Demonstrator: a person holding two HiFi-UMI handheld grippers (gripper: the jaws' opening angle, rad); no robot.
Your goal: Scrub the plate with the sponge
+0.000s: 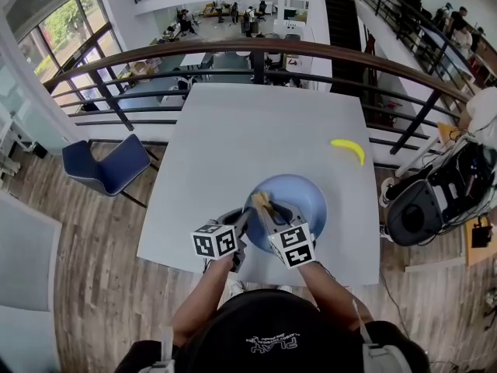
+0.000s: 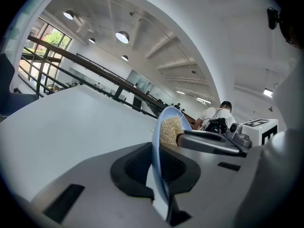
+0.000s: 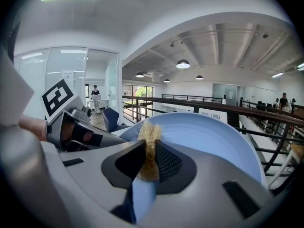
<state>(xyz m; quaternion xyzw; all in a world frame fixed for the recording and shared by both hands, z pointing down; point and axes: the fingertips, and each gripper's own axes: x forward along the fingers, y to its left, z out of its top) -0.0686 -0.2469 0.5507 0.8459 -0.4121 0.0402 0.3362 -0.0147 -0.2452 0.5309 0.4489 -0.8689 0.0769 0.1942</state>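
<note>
A light blue plate point(image 1: 301, 195) sits tilted near the front edge of the white table point(image 1: 256, 130). My left gripper point(image 1: 244, 225) is shut on the plate's near-left rim. In the left gripper view the plate point(image 2: 158, 146) stands edge-on between the pads of that gripper point(image 2: 159, 169). My right gripper point(image 1: 262, 208) is shut on a tan fibrous sponge point(image 1: 260, 201), which lies against the plate's inner face. In the right gripper view the sponge point(image 3: 149, 144) sticks up between the jaws of that gripper point(image 3: 148, 164), with the plate point(image 3: 213, 137) behind it.
A yellow banana point(image 1: 349, 149) lies on the table to the far right of the plate. A blue chair point(image 1: 107, 164) stands left of the table. A railing point(image 1: 256, 53) runs beyond the far edge. A black bag point(image 1: 423, 204) sits on the floor at the right.
</note>
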